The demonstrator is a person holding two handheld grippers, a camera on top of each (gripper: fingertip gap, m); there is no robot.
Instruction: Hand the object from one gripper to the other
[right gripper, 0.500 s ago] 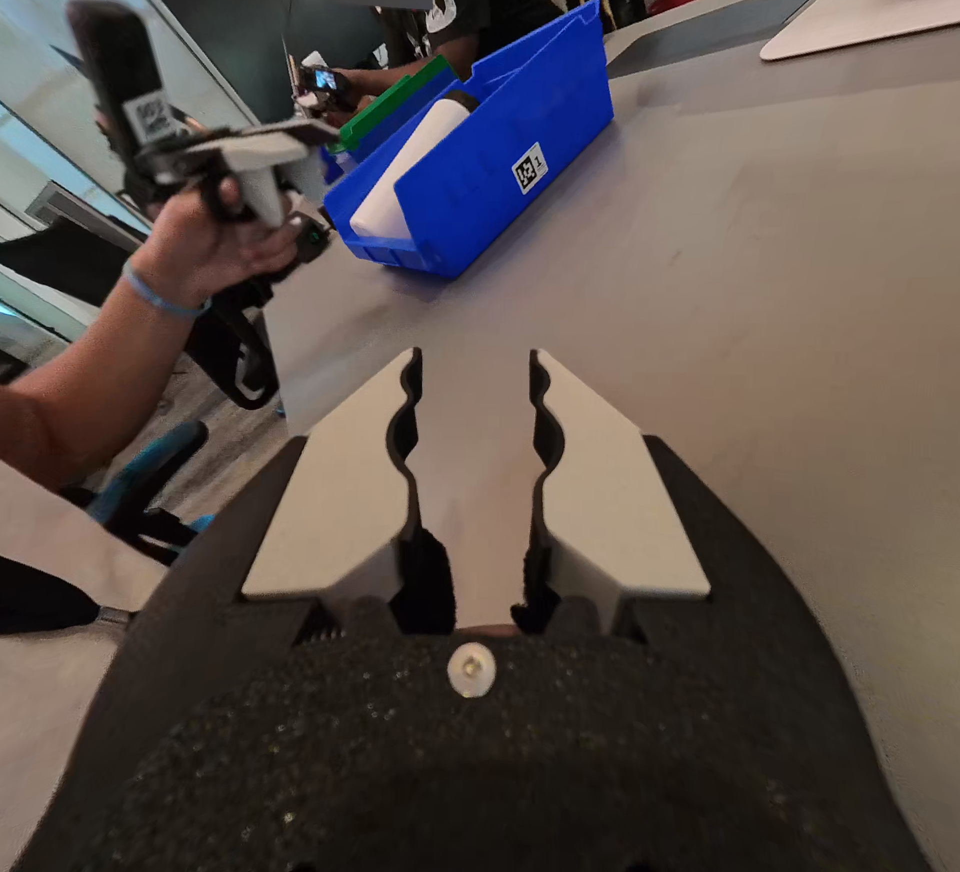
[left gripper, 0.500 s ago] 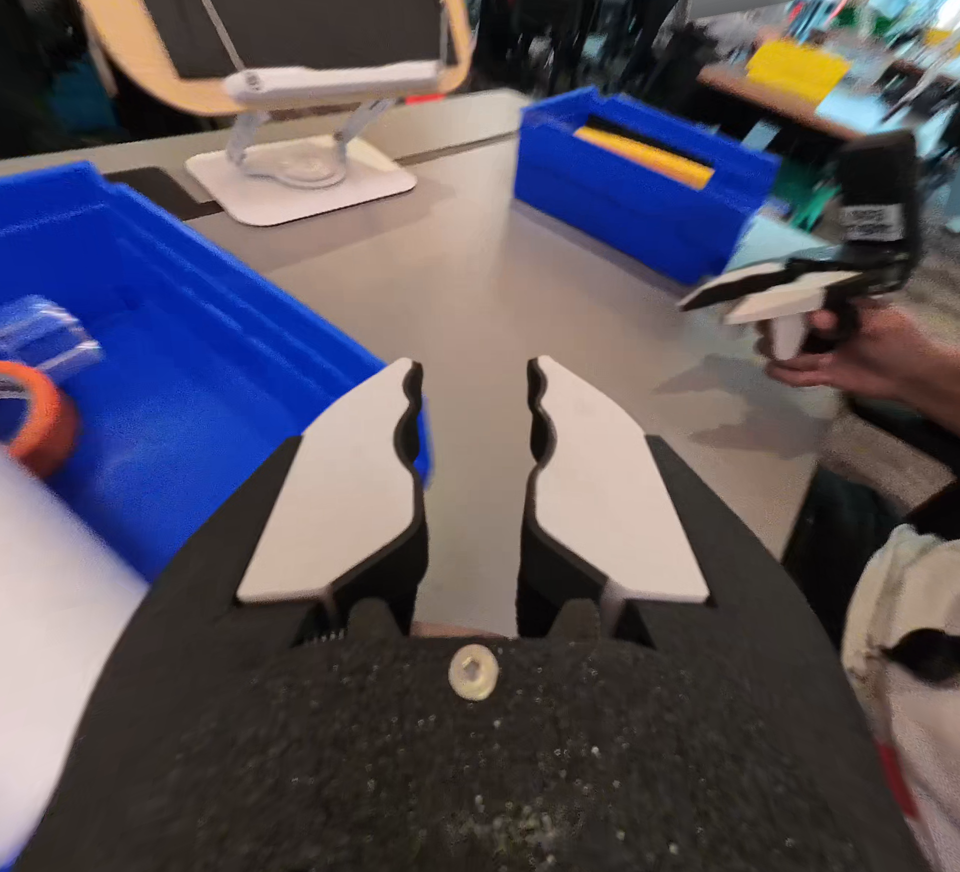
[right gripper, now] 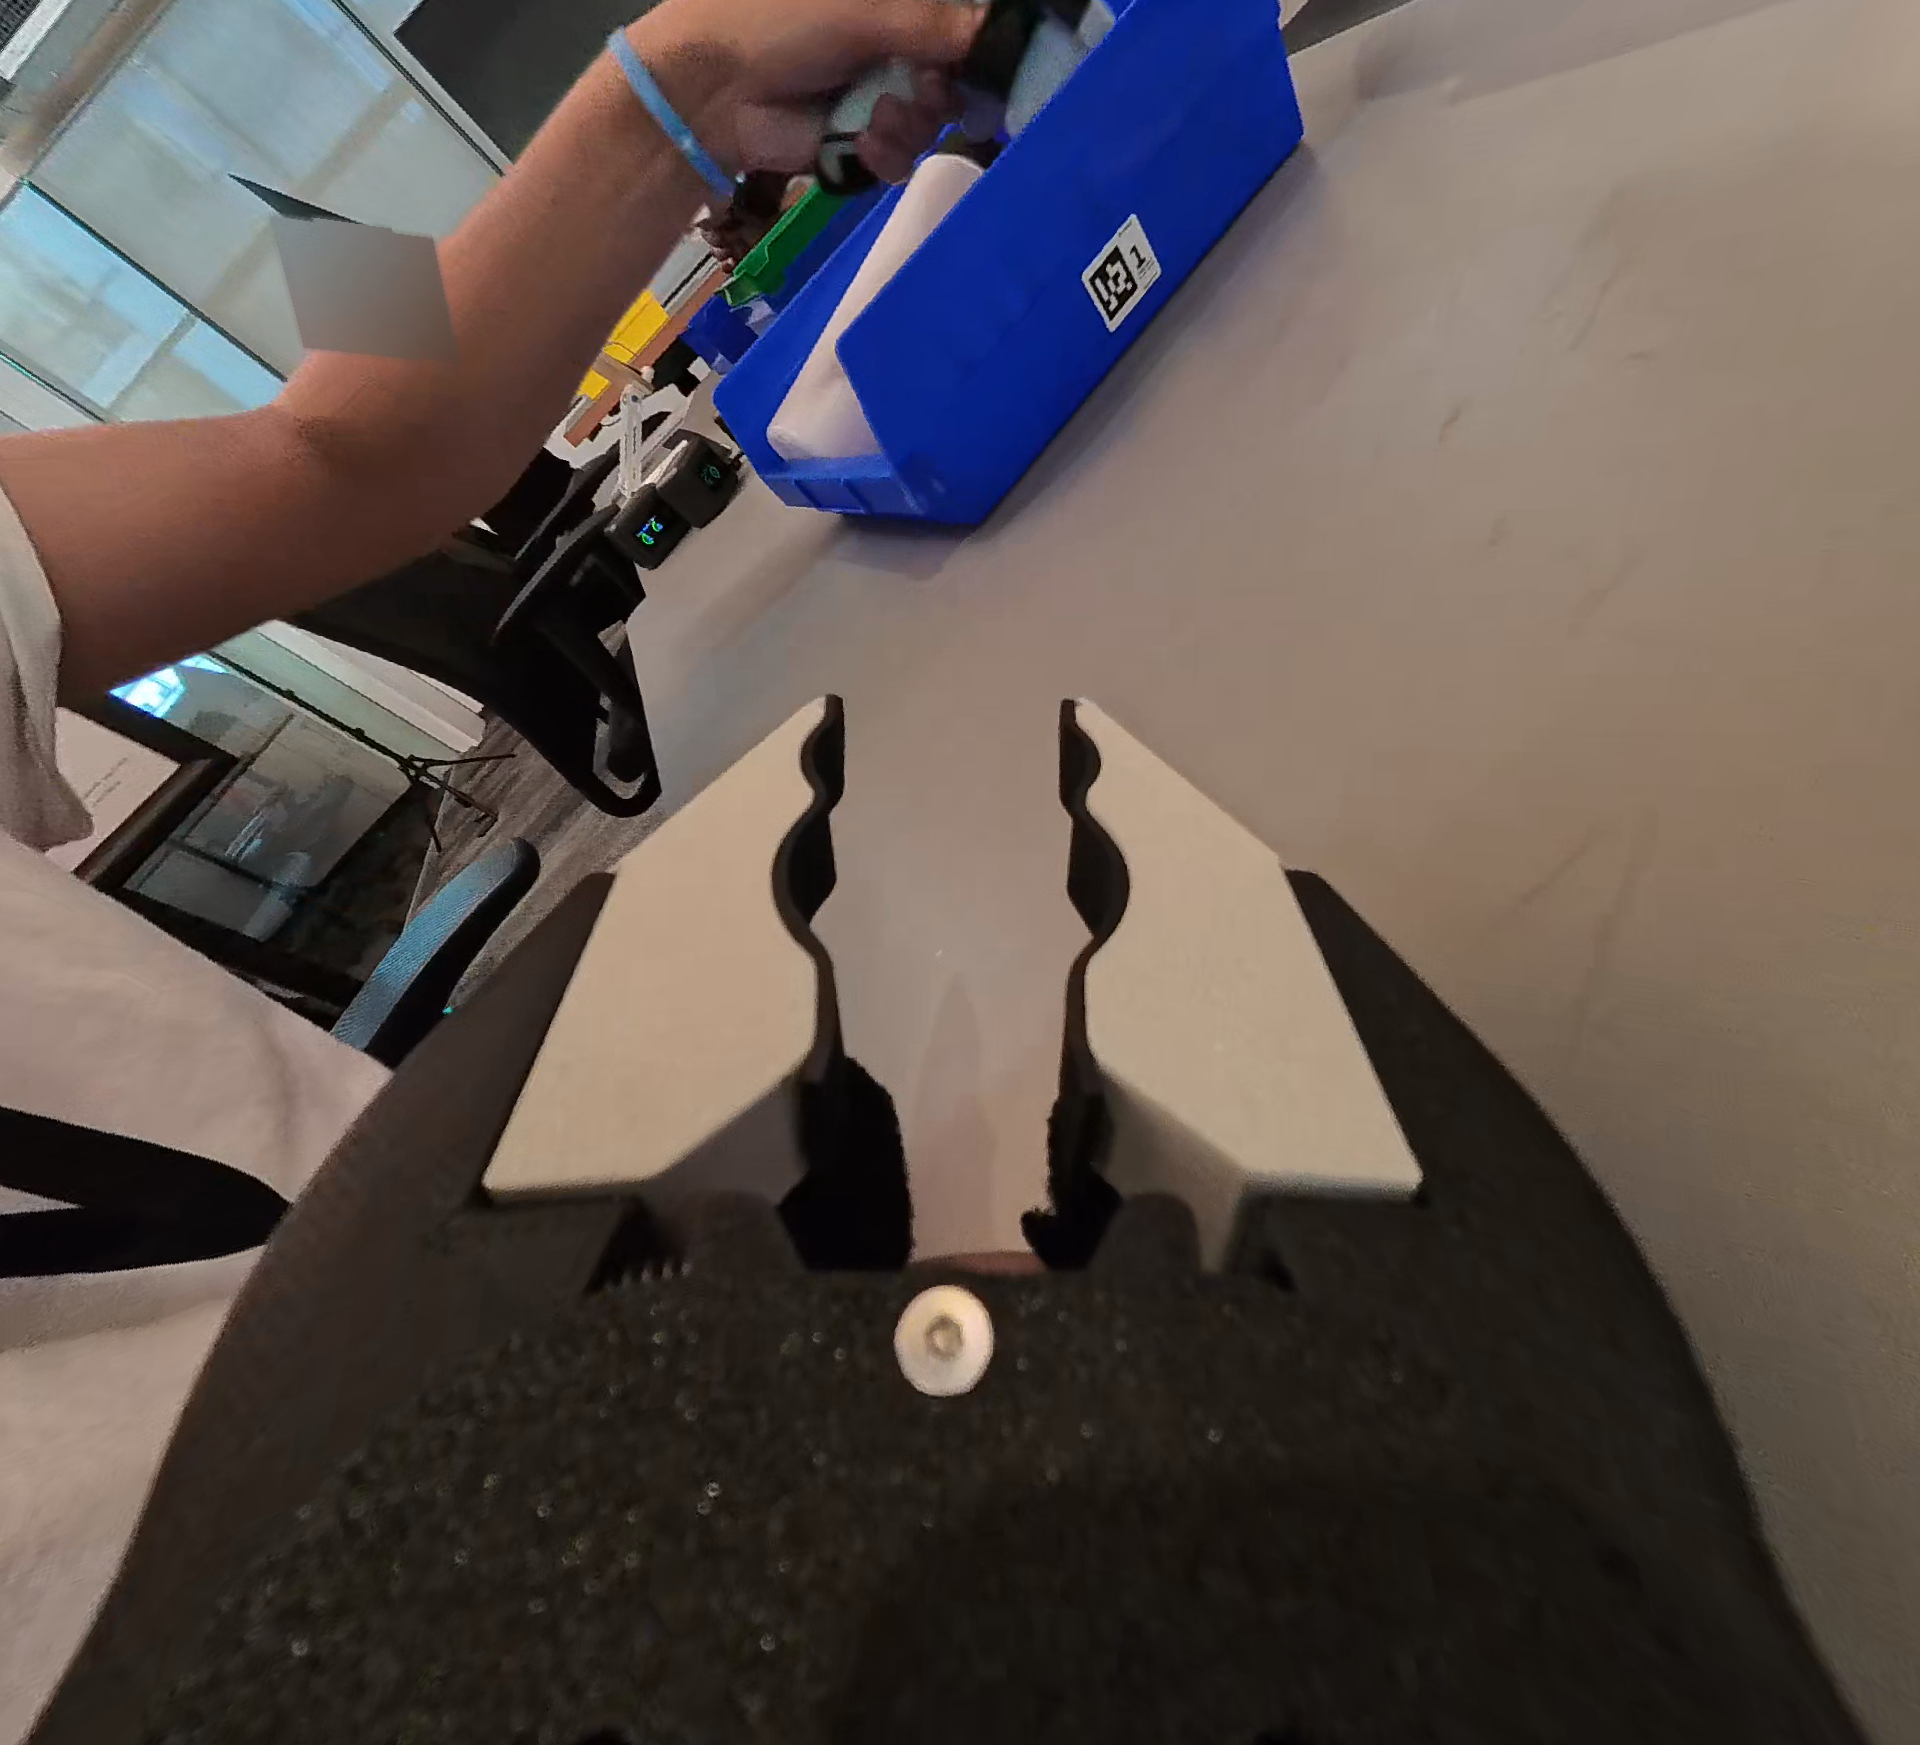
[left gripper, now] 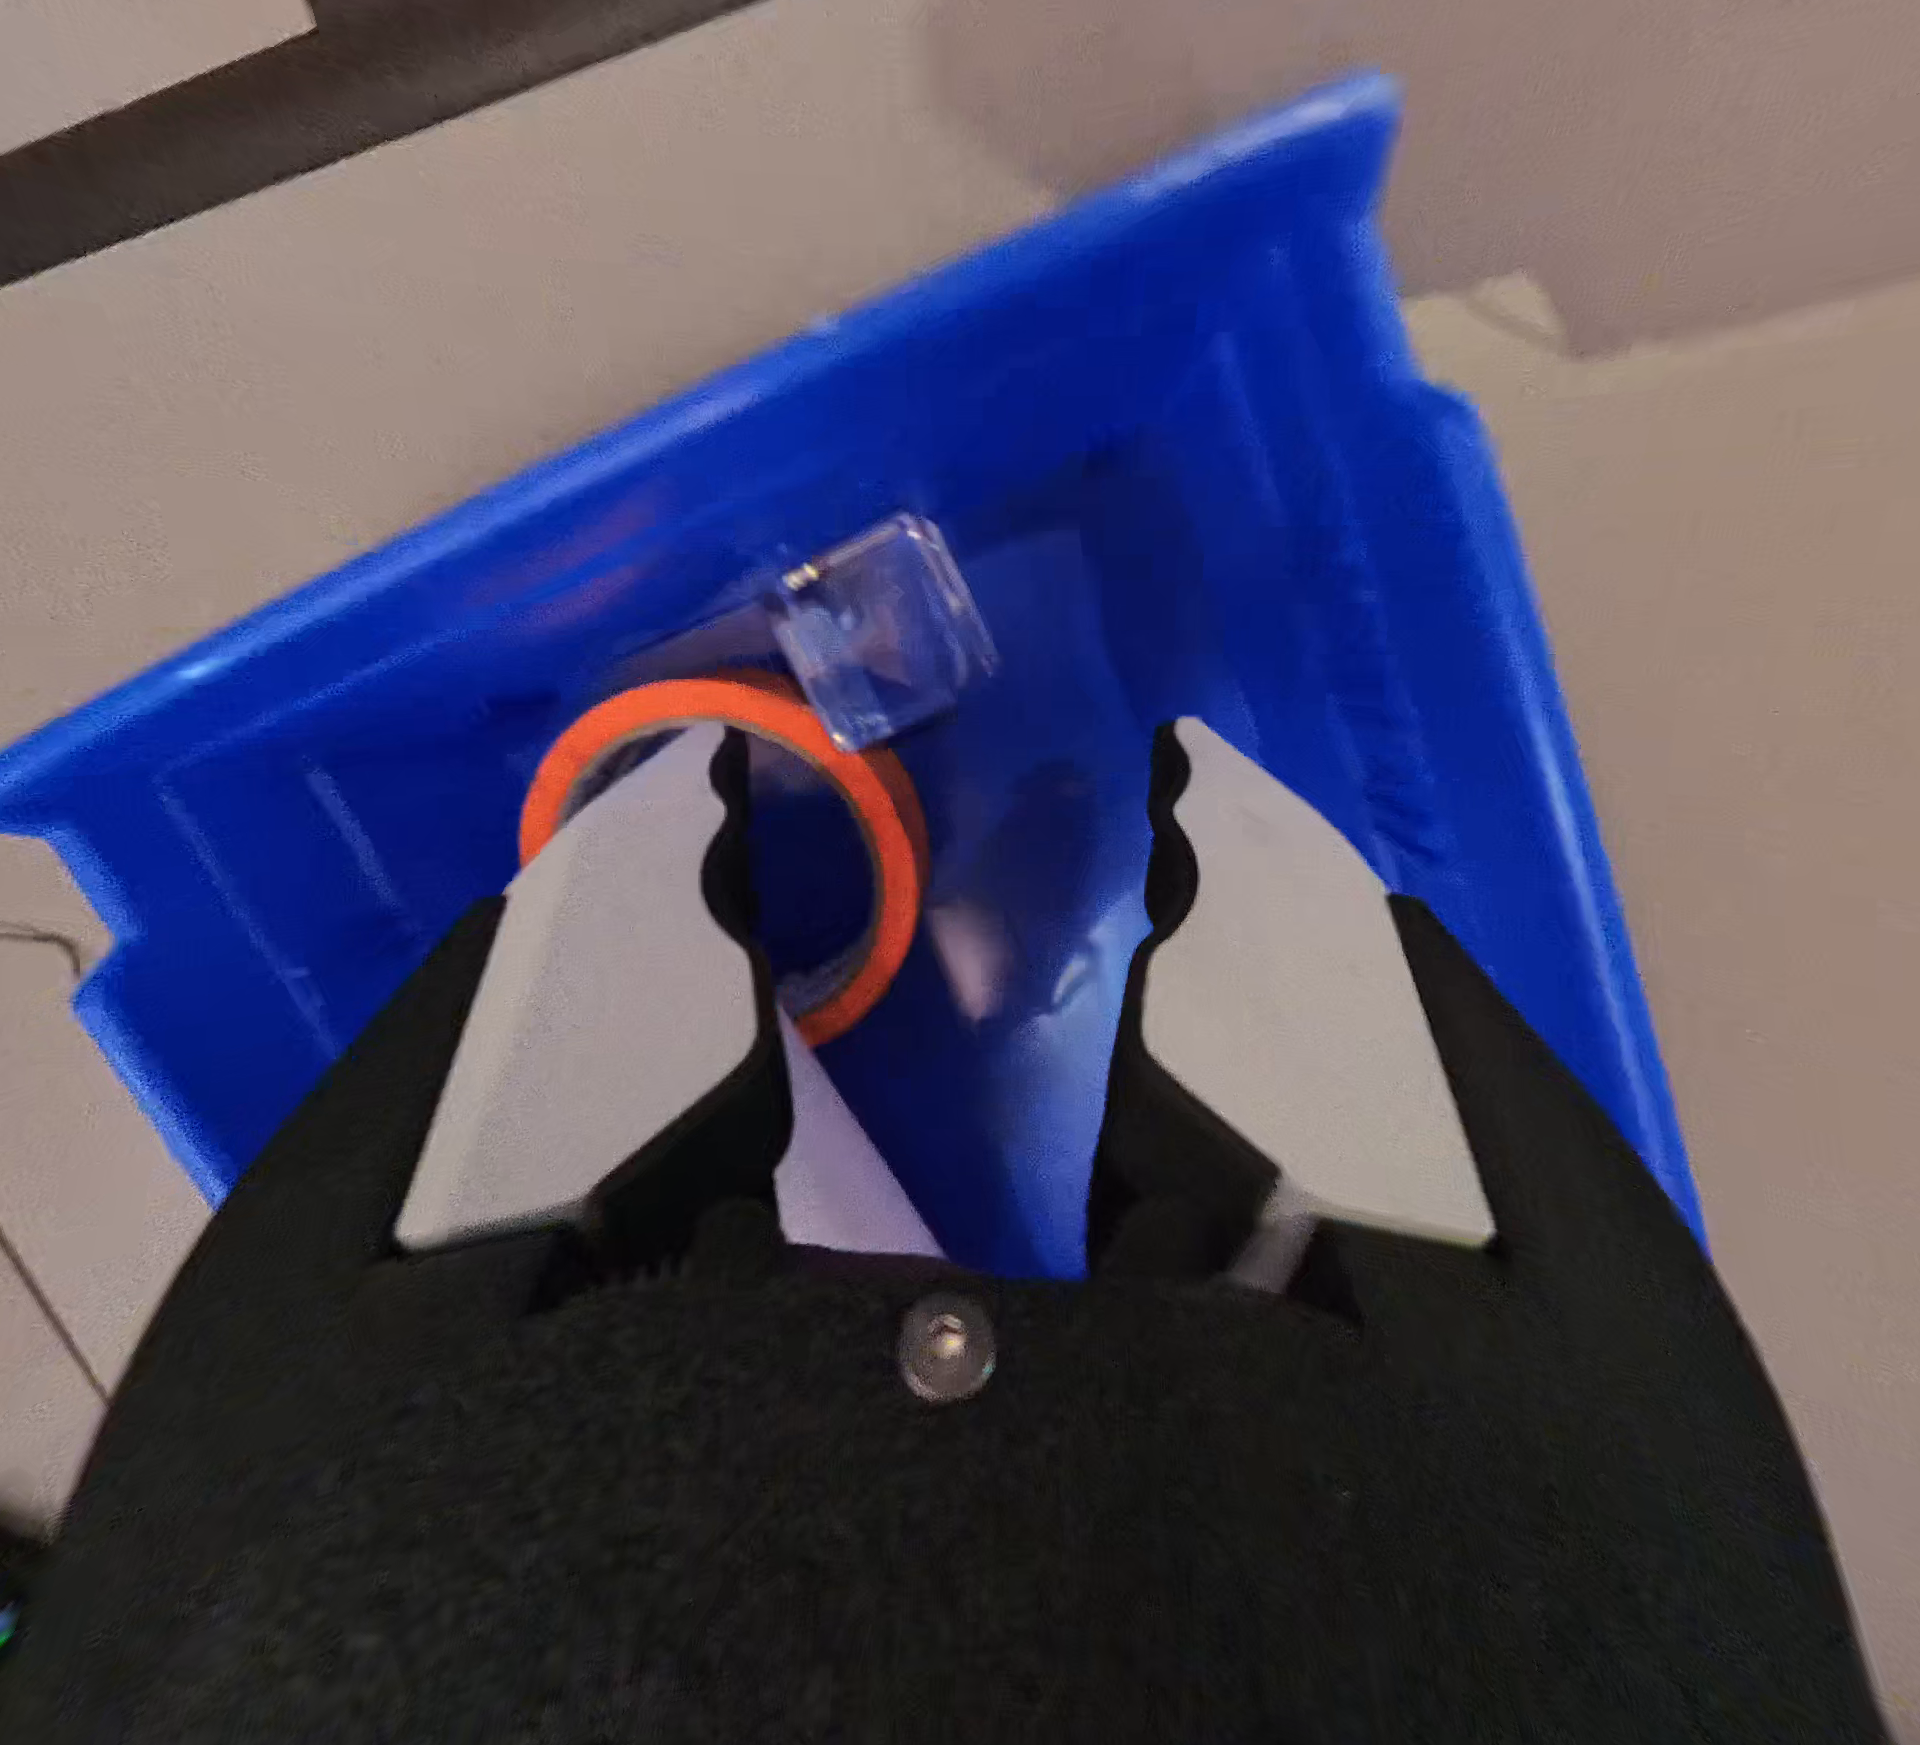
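Grey table (left gripper: 520, 407); blue bin (left gripper: 1039, 365) on it. Tape roll (left gripper: 894, 843) lay flat in the bin, clear box (left gripper: 883, 630) touching its far edge. Left gripper (left gripper: 945, 739) spread wide, empty, poised over the bin, one finger (left gripper: 623, 916) overlapping the ring. Roll judged light and stiff; best pinched across its wall. Right gripper (right gripper: 945, 719) part open, empty, well apart over bare table.

The blue bin (left gripper: 1299, 490) is seen as glossy smooth plastic. The clear box (left gripper: 883, 630) appears shiny plastic. The table (right gripper: 1558, 552) is shown matt and smooth.
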